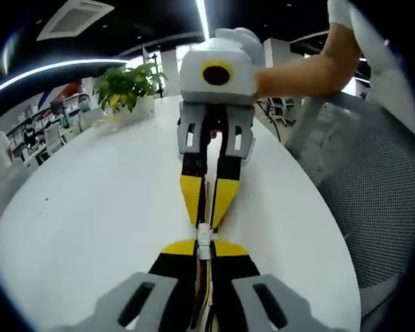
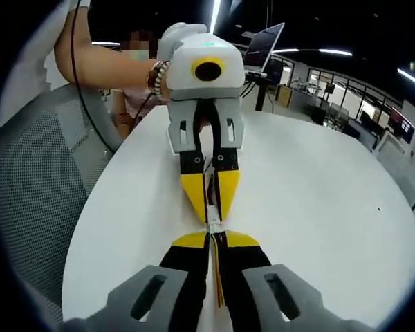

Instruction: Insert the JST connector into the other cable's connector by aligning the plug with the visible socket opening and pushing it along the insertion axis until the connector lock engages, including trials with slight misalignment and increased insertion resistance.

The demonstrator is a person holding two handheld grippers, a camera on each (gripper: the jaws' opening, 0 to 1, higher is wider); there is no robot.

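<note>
Left gripper view: our left gripper (image 1: 203, 250) and right gripper (image 1: 207, 220) each pinch a connector half (image 1: 204, 242), tip to tip over white table (image 1: 90, 228); we should push straight, without twisting, until the lock engages.

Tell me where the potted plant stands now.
In the left gripper view, the potted plant stands at the far edge of the white table, up and left of the right tongs.

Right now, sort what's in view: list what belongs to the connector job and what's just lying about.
Job:
- white connector between the two grippers' tips
- left gripper, shut on its cable
- right gripper, shut on its cable
- cable wires

Lying about:
- potted plant
- laptop
- mesh chair
- white table
</note>
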